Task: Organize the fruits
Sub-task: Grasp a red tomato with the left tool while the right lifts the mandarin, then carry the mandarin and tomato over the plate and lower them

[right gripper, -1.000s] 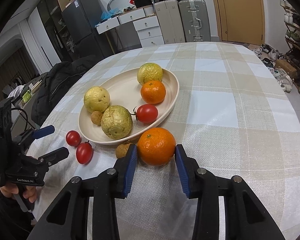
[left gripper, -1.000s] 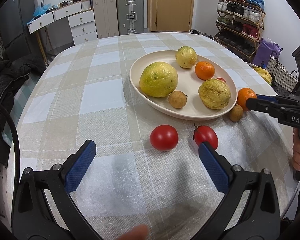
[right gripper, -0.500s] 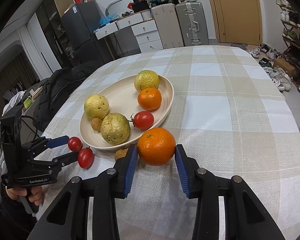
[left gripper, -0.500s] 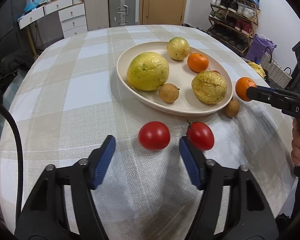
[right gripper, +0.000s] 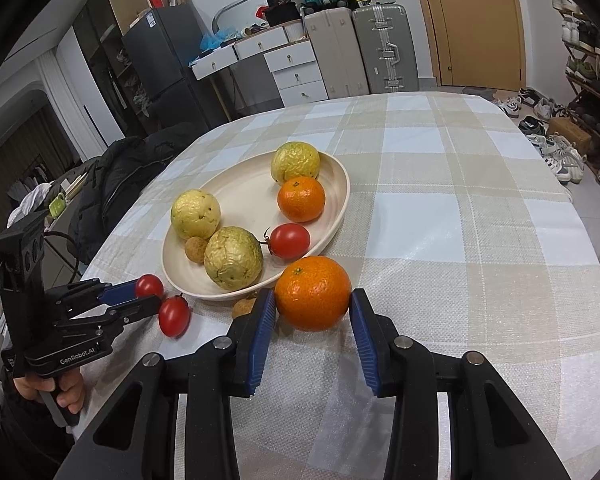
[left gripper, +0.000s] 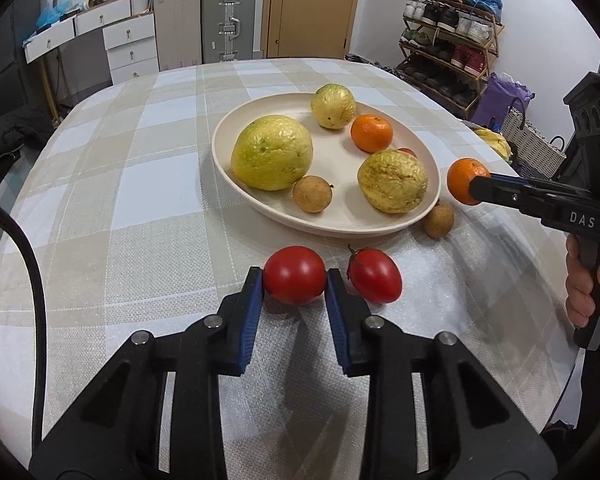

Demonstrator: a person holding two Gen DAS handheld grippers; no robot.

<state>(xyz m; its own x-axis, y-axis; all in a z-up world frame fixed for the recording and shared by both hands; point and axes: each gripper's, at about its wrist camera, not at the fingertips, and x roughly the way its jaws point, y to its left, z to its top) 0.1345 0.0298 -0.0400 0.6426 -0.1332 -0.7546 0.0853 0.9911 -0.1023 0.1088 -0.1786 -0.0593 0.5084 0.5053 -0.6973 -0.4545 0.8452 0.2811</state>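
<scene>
Fruits are spread between the cream oval plate [left gripper: 260,208] and the checked tablecloth [left gripper: 140,184], so here's the tricky bit first. In the left wrist view the plate's tomato [left gripper: 407,152] is mostly hidden behind a wrinkled yellow fruit [left gripper: 392,181], only a red sliver is seen. The small brown fruit [right gripper: 244,306] beside the plate is half covered by a blue pad in the right wrist view, so its contact with the plate can't be told. The far edge of the table is cut off by the lens.

Now the grip stuff. The round tomato [left gripper: 295,275] on the cloth is flanked by the left gripper [left gripper: 295,286], whose jaws are closing, both blue pads seen right against its sides. A second tomato [left gripper: 375,276] is left lying just beside it. The loose orange [right gripper: 313,293], near the plate's rim, is clamped at a moderate width by the right gripper [right gripper: 313,312]; whether it's lifted or resting can't be made out.
</scene>
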